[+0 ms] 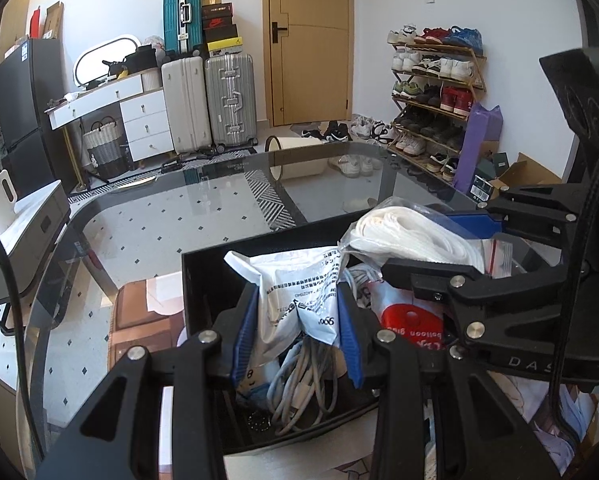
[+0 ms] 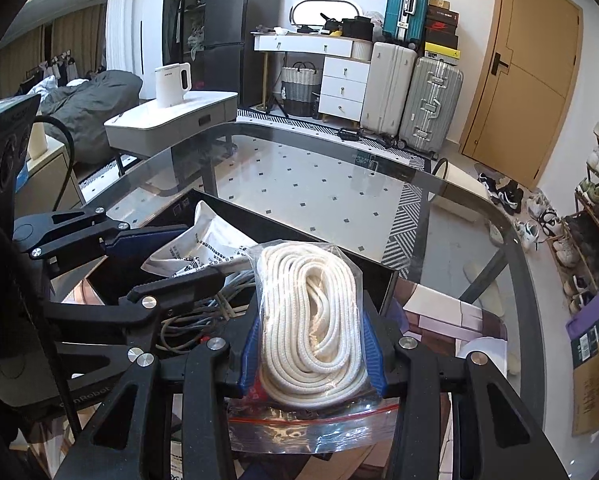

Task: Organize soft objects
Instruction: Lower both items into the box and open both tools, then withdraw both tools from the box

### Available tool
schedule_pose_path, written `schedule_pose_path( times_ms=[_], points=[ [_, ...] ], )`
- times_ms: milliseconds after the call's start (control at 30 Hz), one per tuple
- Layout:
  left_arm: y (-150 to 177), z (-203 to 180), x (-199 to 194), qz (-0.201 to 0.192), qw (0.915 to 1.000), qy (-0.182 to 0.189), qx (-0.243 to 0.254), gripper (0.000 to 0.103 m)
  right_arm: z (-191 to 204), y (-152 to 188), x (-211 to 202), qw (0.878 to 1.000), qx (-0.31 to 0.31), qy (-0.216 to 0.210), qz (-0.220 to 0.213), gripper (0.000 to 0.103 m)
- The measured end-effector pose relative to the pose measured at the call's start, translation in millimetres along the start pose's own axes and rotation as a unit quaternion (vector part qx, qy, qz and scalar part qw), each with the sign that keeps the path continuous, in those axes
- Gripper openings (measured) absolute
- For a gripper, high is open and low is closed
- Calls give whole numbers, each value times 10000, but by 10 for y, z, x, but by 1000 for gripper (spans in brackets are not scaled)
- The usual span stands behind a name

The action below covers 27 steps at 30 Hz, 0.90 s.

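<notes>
My left gripper is shut on a white printed plastic packet, held over a black open box on the glass table. In the box lie grey coiled cables and a white bag with a red disc. My right gripper is shut on a clear zip bag of coiled white rope, just above the box's right side. The left wrist view shows the right gripper with the rope bag. The right wrist view shows the left gripper pinching the packet.
The glass table stretches ahead with a rounded far edge. A printed mat lies under the box. Beyond stand suitcases, a white drawer unit, a shoe rack, a wooden door and a side table with a kettle.
</notes>
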<state>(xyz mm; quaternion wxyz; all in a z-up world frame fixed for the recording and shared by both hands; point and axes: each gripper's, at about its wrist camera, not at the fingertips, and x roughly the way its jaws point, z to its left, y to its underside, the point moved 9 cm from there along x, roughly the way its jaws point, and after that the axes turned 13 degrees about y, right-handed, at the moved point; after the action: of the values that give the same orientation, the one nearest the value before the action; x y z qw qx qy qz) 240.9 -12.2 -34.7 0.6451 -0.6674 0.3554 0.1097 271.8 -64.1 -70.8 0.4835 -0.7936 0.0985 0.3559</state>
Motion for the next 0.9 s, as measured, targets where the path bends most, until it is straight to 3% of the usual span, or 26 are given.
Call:
schedule_pose_path(
  times_ms=[167,433,500,533,567,667,767,833,900],
  points=[
    [19,15,24,51,9998,-169,107,36,47,5,56,10000,-52,53,43,43],
    [33,-5,21,53,9999,-83,100,44,-10,-4,69,10000,43,16,43,47],
    [32,6,10,68,9999,-63,97,45,-35,-6,19,10000,68,28,-8,51],
    [33,3,5,81,9999,-46,90,45,-40,-14,-7,10000,89,22,-38,56],
    [33,2,-3,89,9999,-45,82,45,-59,-11,-33,9999,128,28,-59,67],
    [27,23,-78,28,10000,-3,-28,63,-173,-21,-148,9992,309,101,-224,87],
    [0,39,-180,-69,9998,69,-143,66,-257,1,-267,9985,444,116,-285,89],
    [-10,52,-260,-122,9998,32,-183,82,-307,14,-354,9981,487,146,-344,93],
    [-34,59,-366,-272,9993,-7,-244,92,-348,21,-448,9975,549,157,-408,96]
  ],
)
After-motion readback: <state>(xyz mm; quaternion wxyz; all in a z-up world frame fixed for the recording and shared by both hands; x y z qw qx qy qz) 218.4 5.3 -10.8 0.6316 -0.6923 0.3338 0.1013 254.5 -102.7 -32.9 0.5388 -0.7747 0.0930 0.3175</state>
